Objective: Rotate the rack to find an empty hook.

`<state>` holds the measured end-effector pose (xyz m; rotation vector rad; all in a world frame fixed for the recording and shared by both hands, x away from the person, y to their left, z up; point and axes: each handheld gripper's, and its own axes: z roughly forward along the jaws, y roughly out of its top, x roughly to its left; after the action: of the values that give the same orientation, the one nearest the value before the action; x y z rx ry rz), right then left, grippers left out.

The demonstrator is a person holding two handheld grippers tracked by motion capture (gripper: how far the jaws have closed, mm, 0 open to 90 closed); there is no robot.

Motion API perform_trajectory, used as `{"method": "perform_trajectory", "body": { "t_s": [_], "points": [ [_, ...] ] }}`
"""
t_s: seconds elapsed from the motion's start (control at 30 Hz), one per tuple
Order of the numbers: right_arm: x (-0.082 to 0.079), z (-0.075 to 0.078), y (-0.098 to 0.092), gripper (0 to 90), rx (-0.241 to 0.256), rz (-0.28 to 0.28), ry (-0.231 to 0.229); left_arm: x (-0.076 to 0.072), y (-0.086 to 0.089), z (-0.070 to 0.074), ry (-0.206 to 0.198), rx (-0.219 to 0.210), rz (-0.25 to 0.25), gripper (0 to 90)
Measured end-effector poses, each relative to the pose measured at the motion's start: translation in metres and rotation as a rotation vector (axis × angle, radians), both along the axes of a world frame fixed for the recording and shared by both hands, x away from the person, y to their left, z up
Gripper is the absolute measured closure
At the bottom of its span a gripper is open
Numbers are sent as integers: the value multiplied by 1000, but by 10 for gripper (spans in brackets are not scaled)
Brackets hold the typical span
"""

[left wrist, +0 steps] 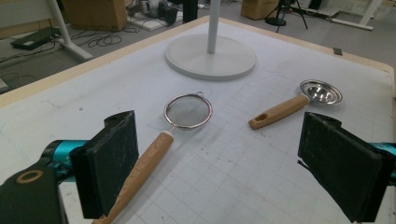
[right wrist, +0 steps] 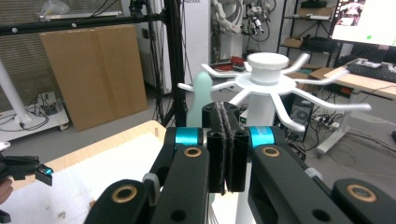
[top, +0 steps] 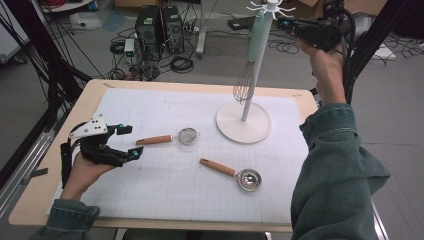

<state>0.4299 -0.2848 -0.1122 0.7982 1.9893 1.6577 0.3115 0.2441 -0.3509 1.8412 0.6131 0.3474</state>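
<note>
Whisk [top: 245, 82] is hanging on the rack [top: 260, 65], my right gripper [top: 289, 24] clenched empty beside it; my left gripper [top: 131, 141], released, is lining up the strainer [top: 167, 138]; scoop [top: 235, 174] waiting.

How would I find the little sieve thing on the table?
Find the white rack stand on the table mat. Left of its round base lies the strainer, near the open left gripper. Unlike the solid metal scoop, it has a mesh bowl.
</note>
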Motion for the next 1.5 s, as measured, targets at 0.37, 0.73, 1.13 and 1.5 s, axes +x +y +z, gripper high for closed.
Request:
{"method": "perform_trajectory", "body": {
  "t_s": [0.37,0.73,1.13,1.5],
  "points": [
    [-2,1,16,898,-11,-13,6,-1,0,2,-4,2,-3,127],
    [-11,0,15,816,6,33,-8,-1,2,1,-3,-5,-1,128],
    [-30,-21,11,545,37,89,12,1,4,-1,6,-7,1,127],
    [-45,-53,17,396,37,123,45,2,4,-2,8,-4,-1,126]
  ]
}}
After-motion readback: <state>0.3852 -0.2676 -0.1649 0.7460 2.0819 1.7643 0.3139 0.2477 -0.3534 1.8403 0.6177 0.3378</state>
